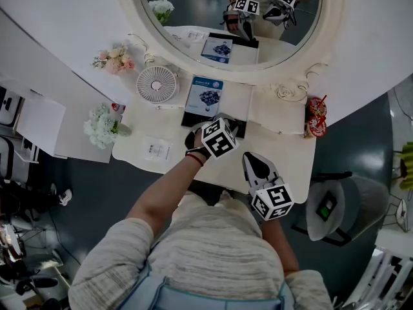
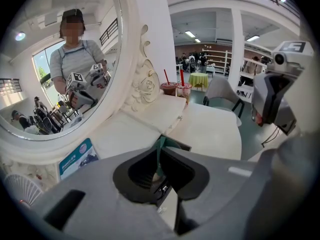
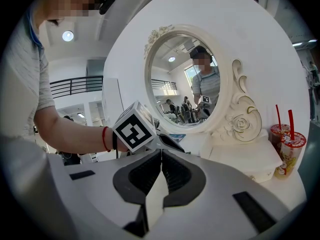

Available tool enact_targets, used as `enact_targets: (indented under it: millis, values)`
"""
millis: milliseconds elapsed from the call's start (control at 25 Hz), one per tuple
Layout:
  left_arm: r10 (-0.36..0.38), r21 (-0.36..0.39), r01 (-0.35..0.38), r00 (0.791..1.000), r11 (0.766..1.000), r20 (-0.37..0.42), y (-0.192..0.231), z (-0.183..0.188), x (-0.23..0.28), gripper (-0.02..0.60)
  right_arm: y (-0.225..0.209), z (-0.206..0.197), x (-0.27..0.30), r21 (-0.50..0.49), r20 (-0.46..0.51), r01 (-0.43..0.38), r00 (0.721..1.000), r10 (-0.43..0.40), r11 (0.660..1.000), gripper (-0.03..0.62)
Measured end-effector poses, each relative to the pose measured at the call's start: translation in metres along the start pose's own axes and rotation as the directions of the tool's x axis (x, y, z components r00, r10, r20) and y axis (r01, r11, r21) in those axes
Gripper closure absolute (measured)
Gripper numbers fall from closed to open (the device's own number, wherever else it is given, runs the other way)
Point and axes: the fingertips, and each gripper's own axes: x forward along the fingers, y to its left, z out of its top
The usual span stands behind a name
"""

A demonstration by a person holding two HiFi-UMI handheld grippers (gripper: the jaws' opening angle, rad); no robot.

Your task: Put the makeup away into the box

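Below the mirror, a stretch of bare worktop is found open towards the front edge, broken only by a flat paper label. To the mirror's lower left, passage is narrowed by a round fan, pink flowers and a white flower bunch. Directly beneath the mirror, the middle is taken up by a booklet and the black box, over which the left gripper is held. To the mirror's lower right, the corner is blocked by two cups with straws; the worktop between them and the box is seen bare.
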Motion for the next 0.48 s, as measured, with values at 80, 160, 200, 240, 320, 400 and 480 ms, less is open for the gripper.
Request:
enact_targets:
  millis: [80,160,200,240,320,400,480]
  values:
    - [0.003,0.004,-0.003,1.0,1.0,-0.005,0.0004,-0.0001,-0.0001,0.563,-0.0004,0.0007,-0.0002,-0.001,0.001,0.0,1.0,0.0,1.0,0.583]
    - [0.008,0.011,-0.008,1.0,1.0,-0.01,0.0007,-0.0008,0.0002,0.56,-0.0011,0.0009,-0.0003,0.0,0.001,0.001,1.0,-0.001,1.0,0.583]
    - [0.007,0.014,-0.007,1.0,1.0,-0.015,0.0003,-0.0016,0.001,0.548,-0.0013,0.0008,-0.0004,0.0,0.001,0.002,1.0,-0.002,1.0,0.583]
    - [0.002,0.016,-0.002,1.0,1.0,-0.019,-0.0006,-0.0025,0.0019,0.51,-0.0013,0.0007,-0.0004,0.0,0.001,0.001,1.0,-0.001,1.0,0.583]
    - [-0.008,0.015,0.008,1.0,1.0,-0.023,-0.002,-0.0038,0.0033,0.47,-0.001,0.0007,-0.0003,0.0,0.002,0.0,1.0,0.0,1.0,0.583]
    - [-0.011,0.005,0.011,1.0,1.0,-0.02,-0.0016,-0.004,0.0034,0.457,-0.0009,0.0009,0.0001,0.0,0.001,-0.001,1.0,0.001,1.0,0.583]
    - [-0.019,-0.025,0.018,1.0,1.0,-0.011,-0.0001,-0.0036,0.0024,0.457,-0.0011,0.001,0.0002,0.0,-0.001,0.0,1.0,0.0,1.0,0.583]
